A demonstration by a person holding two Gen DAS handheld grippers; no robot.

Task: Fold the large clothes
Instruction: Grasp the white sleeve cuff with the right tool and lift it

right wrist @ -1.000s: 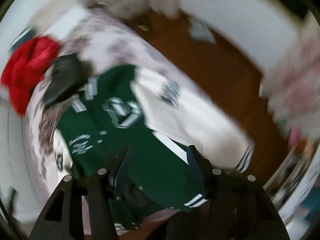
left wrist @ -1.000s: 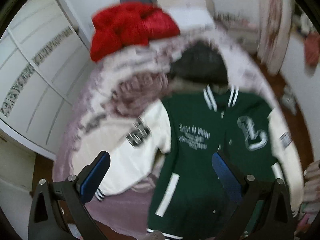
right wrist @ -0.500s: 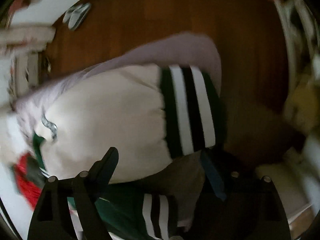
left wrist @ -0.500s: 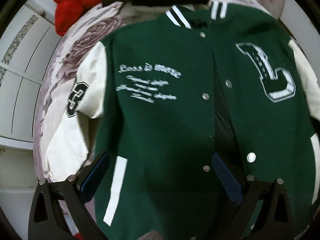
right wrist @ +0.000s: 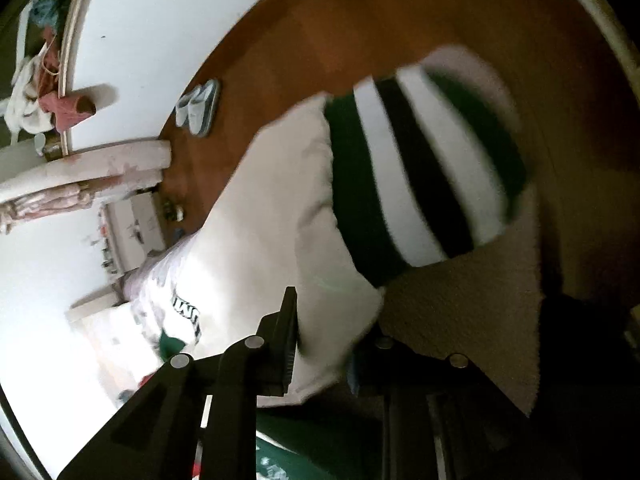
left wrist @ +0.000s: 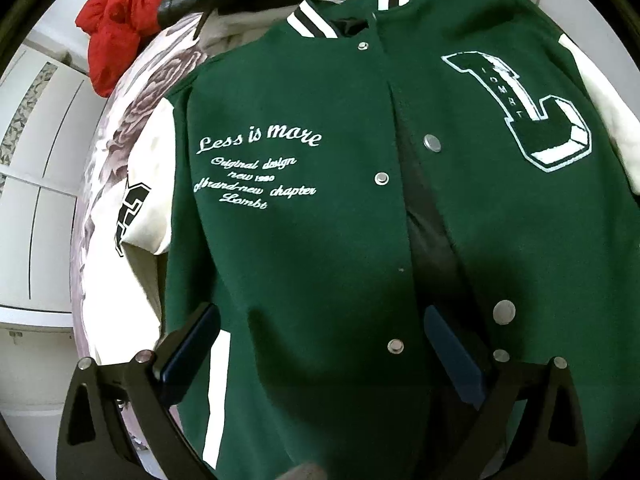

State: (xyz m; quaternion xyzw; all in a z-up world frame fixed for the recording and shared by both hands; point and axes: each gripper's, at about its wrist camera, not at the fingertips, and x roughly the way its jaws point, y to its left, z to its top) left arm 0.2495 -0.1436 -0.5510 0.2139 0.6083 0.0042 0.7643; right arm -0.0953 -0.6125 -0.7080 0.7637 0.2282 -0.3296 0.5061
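Barely begun: the jacket (left wrist: 320,240) lies spread face up on the bed (left wrist: 132,92), unfolded, every fold left. Its long axis runs from the hem by my left gripper (left wrist: 320,344) to the collar, which points at the red cloth (left wrist: 132,12). Left jaws hang spread above the front. My right gripper (right wrist: 320,340) is closing on the white sleeve (right wrist: 280,220) below the striped cuff (right wrist: 420,168).

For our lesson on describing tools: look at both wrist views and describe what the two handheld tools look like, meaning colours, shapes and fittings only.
The left tool has two black angular fingers with triangular cut-outs, round silver bolt heads and flat dark blue pads. The right tool has the same black build and silver bolts; one finger shows a ridged inner face. No cables, sleeves or hands are visible.
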